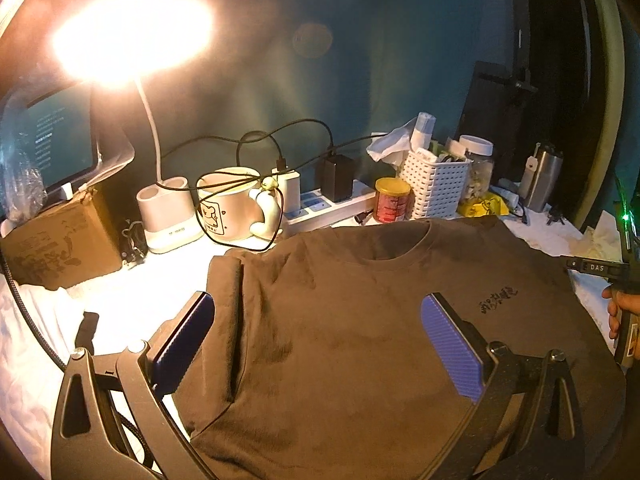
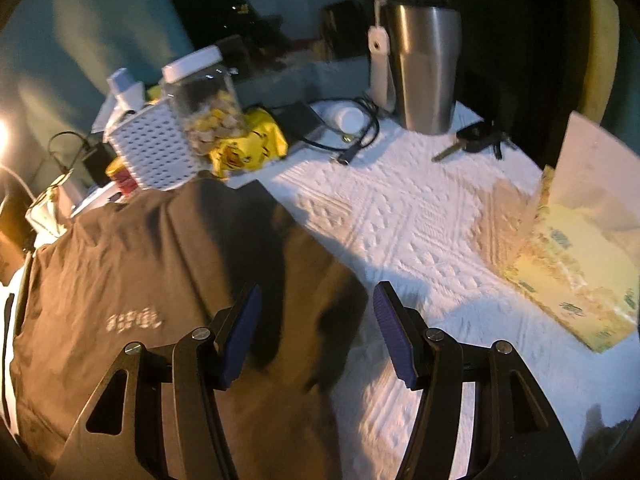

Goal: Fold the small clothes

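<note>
A small brown T-shirt (image 1: 344,320) lies flat on the white textured cloth (image 2: 432,216), neck hole towards the back, its left sleeve folded inwards. It also shows in the right wrist view (image 2: 132,264). My left gripper (image 1: 320,340) is open and empty, hovering over the shirt's left half, its left pad by the folded edge. My right gripper (image 2: 316,328) is open and empty above the shirt's right edge, one finger over the shirt, the other over the cloth. The right gripper's body (image 1: 624,276) shows at the far right in the left wrist view.
At the back stand a lit desk lamp (image 1: 132,36), a cardboard box (image 1: 60,240), a mug (image 1: 232,208), a power strip (image 1: 332,208), a red can (image 1: 392,200), a white basket (image 1: 436,184), a jar (image 2: 204,100), a steel tumbler (image 2: 424,68), a car key (image 2: 472,140). A tissue pack (image 2: 576,264) lies right.
</note>
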Motion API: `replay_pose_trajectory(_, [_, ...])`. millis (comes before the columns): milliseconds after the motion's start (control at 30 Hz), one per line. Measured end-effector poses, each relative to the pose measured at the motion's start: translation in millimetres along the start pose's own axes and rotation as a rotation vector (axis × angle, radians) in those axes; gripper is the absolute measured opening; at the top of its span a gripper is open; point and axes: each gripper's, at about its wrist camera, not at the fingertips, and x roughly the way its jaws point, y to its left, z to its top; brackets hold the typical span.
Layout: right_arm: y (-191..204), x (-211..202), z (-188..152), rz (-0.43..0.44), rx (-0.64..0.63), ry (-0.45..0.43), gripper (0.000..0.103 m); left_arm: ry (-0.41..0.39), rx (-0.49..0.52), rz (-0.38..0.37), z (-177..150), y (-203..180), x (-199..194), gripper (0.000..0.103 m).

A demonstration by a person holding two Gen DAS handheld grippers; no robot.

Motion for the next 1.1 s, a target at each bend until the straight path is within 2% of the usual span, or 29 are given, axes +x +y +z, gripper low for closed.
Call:
replay_pose_trajectory(167, [-12,20,0,0.000,0.044,0.039,0.062,0.013,0.009,0.011,3,-2,10,0.102])
replay_pose_trajectory(233, [-12,21,-2,0.002,0.033,0.029,0.062,0.018,0.008,0.011,4,-2,12,0.102])
replay_pose_trajectory(300, [-9,21,-3,0.022,0.021,0.024,0.030,0.025,0.003,0.010,3,-3,15,0.102])
replay_pose_trajectory(333, [-10,22,-3,0.047,0.030,0.027,0.008,0.029,0.002,0.008,3,-3,15,0.102])
replay_pose_trajectory(467, [-11,10,-2,0.083,0.051,-0.014,0.008,0.023,0.013,0.002,3,-5,12,0.102])
replay_pose_trajectory(567, [-3,-12,4,0.112,0.025,-0.087,0.008,0.014,0.006,-0.001,3,-3,8,0.102])
replay_pose_trajectory(833, [61,-64,0,0.183,-0.241,-0.237,0.008,-0.005,-0.029,-0.017,0,5,-3,0.102])
replay_pose_trajectory(1100, [118,-57,-40,0.261,-0.458,-0.154,0.008,-0.001,-0.039,-0.030,-10,10,-11,0.102])
